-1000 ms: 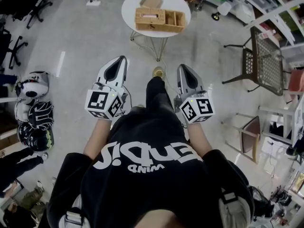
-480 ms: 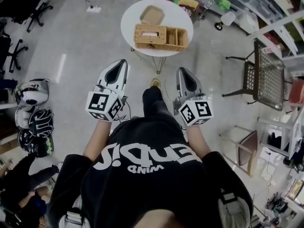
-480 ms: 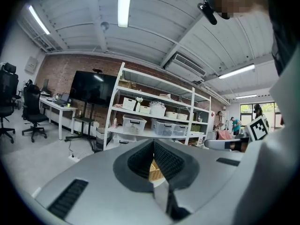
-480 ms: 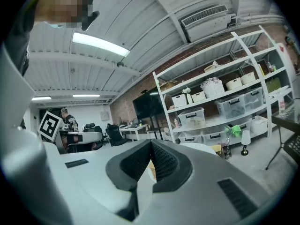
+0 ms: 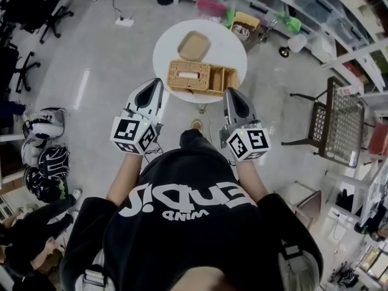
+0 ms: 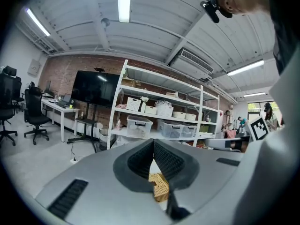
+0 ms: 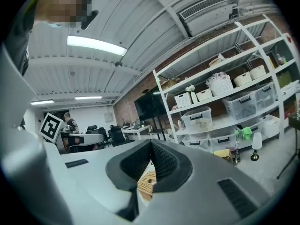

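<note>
A round white table (image 5: pixel 165 48) stands ahead on thin metal legs. On it sit a wicker basket (image 5: pixel 202 77) with compartments and a flat tan lid (image 5: pixel 193 45). My left gripper (image 5: pixel 156 82) is shut and empty, its tip just short of the table's near left edge. My right gripper (image 5: pixel 230 91), also shut and empty, points at the near right edge. A piece of the wicker basket (image 6: pixel 159 185) shows through the left gripper (image 6: pixel 153 142) in its own view. The same wicker basket (image 7: pixel 146 181) peeks under the right gripper (image 7: pixel 151 143).
A black mesh metal chair (image 5: pixel 341 119) stands to the right. Several helmets (image 5: pixel 42 156) lie on the floor at left, with a person (image 5: pixel 30 235) below them. Shelves with storage bins (image 6: pixel 133 124) line the back wall. Office chairs (image 5: pixel 30 11) and a power strip (image 5: pixel 124 21) are at far left.
The table and basket have come closer, sliding down the head view toward the gripper tips. Wicker now shows between both grippers' jaws. Both grippers stay shut.
</note>
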Tool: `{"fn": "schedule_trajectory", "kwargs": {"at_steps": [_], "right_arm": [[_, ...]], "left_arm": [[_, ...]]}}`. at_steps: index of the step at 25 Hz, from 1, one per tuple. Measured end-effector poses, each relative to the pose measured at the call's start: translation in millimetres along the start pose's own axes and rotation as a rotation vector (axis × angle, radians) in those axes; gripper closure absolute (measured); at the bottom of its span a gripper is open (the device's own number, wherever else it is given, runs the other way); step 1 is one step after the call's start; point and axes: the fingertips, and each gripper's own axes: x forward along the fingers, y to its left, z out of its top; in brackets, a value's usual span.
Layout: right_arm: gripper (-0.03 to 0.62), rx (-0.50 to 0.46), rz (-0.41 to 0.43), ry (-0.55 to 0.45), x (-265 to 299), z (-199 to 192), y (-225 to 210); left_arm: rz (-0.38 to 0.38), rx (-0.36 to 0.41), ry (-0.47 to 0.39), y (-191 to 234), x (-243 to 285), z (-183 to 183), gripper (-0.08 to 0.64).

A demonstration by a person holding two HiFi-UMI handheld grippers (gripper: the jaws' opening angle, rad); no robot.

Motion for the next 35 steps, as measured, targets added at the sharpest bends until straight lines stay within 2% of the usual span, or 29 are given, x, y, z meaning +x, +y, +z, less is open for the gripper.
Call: {"fn": "schedule_trajectory", "kwargs": {"at_steps": [5, 11, 18, 23, 28, 35], "right_arm": [[0.598, -0.003, 0.031, 0.016, 39.4, 9.8, -28.8], [0.598, 0.009, 0.042, 0.034, 70.3, 16.4, -61.8], [0.598, 0.002, 0.063, 0.051, 101.5, 15.7, -60.5], [0.598, 0.009, 0.036, 0.062, 115.3, 14.4, -66.9], [0.598, 0.015, 0.01, 0.063, 131.6, 16.2, -69.7], [0.598, 0.023, -0.024, 0.058, 156.9, 15.8, -77.8]], "left_arm": [[0.019, -0.047, 0.006, 16.7, 41.7, 3.4, 0.561], [0.038, -0.06, 0.006, 26.2, 79.8, 6.9, 0.561], [0.024, -0.042, 0.027, 41.9, 102.6, 7.9, 0.561], [-0.014, -0.016, 0.052, 50.5, 124.1, 9.2, 0.559], [-0.038, -0.008, 0.084, 68.4, 144.4, 5.2, 0.509], [-0.058, -0.027, 0.152, 106.2, 184.4, -17.5, 0.393]]}}
